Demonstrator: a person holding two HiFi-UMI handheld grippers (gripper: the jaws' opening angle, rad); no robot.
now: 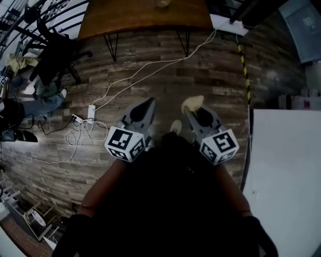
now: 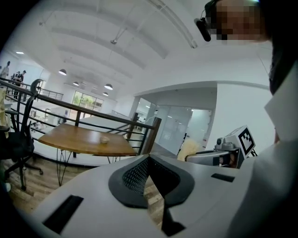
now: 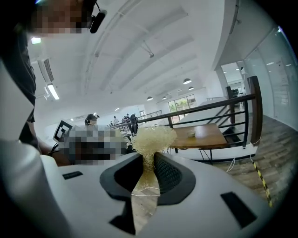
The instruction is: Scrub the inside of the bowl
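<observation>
The bowl is most likely the small pale round thing [image 1: 162, 3] on the brown wooden table with thin black legs [image 1: 145, 17], at the far edge of the head view; it is too small to make out its rim or inside, so calling it the bowl is a judgement. It sits well apart from both grippers, across a stretch of grey-brown plank floor [image 1: 165, 80], and straight ahead between them. Neither hand looks clearly nearer. The two grippers angle inward toward each other. In the left gripper view the pale thing [image 2: 104, 139] therefore lies left of the jaw line, and in the right gripper view [image 3: 192, 135] it lies right of it. The right gripper [image 3: 149, 160] is clamped on a pale yellow mesh scrubber [image 3: 152, 138]. The scrubber's pinched neck runs down between the dark ribbed pads and its frilly head fans out past the tips, pointing toward the table. The left gripper [image 2: 148, 160] has its jaws closed together with nothing between them; only floor shows through the slit. Judging from this, the coming move is an approach to the table, with the right hand bringing the scrubber and the left free to steady the bowl.
</observation>
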